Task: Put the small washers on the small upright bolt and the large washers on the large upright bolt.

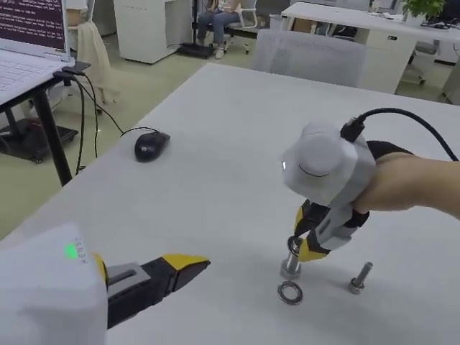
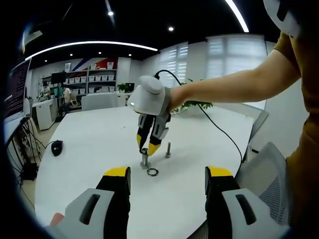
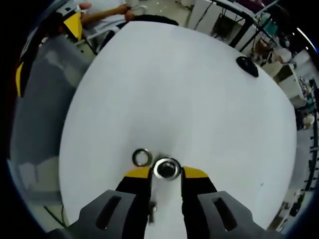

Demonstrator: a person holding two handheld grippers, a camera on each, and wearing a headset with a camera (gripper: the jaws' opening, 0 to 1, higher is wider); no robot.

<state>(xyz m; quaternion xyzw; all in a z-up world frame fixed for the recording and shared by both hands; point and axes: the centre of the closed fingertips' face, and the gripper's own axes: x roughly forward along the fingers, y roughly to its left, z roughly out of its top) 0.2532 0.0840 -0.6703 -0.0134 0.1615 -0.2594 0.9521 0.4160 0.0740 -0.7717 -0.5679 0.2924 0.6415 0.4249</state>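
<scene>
**Q:** Left gripper (image 1: pixel 187 264) is nearest, low by the near-left corner of the desk (image 1: pixel 215 180). What is it doing?

**A:** It is parked. Its jaws stand wide apart with nothing between them, and it points across at the work. I judge it is held back to leave the other gripper room.

**Q:** And the right gripper (image 1: pixel 303 248)?

**A:** It points steeply down over the large bolt (image 1: pixel 290 267), which stands upright close to the near edge, toward the right. The jaws are narrowed onto a large washer (image 3: pixel 167 168), with a tip on each side of the ring, which sits right at the bolt's top. The vertical approach makes sense, since the hole has to line up with the shank before release.

**Q:** How is the hand (image 1: pixel 402 183) set?

**A:** It comes in from the right edge, wrist level, gripping the body from behind so the tips hang straight down.

**Q:** What else is there?

**A:** A loose washer (image 1: pixel 290 292) lies flat just beside the large bolt's foot, on the near side. The small bolt (image 1: pixel 359 277) stands near it to the right. I cannot tell whether any washers are on it. A mouse (image 1: pixel 151 146) lies well apart, toward the left edge.
</scene>
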